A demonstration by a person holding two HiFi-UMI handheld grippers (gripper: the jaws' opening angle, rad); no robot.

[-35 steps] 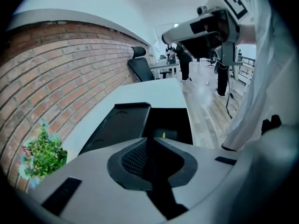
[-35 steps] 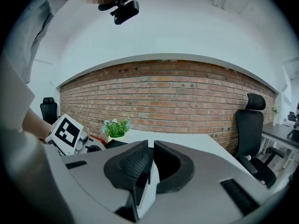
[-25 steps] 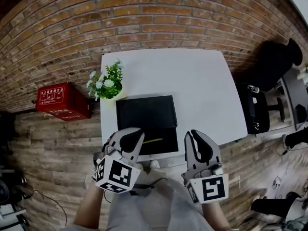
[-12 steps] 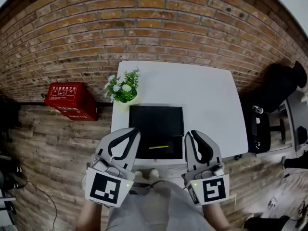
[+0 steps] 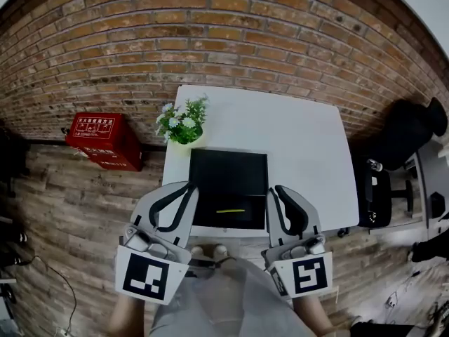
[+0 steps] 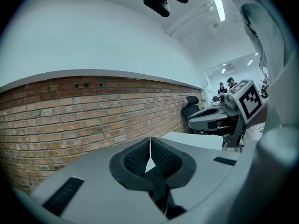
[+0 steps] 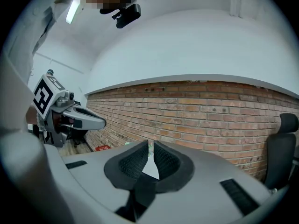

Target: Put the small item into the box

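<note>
We hold our left claw (image 5: 185,187) and right claw (image 5: 279,189) pressed together (nothing inside them), near the black box (image 5: 228,174) on the white tabletop (image 5: 302,139).

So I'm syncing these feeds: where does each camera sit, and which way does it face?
Head view: on the person's head, facing steeply down at the white table and black box; left tool and right tool show below.
Left gripper view: on the left tool, facing along its jaws at the brick wall; right tool at right.
Right gripper view: on the right tool, facing that wall; left tool at left.
Both gripper views share the wall.
</note>
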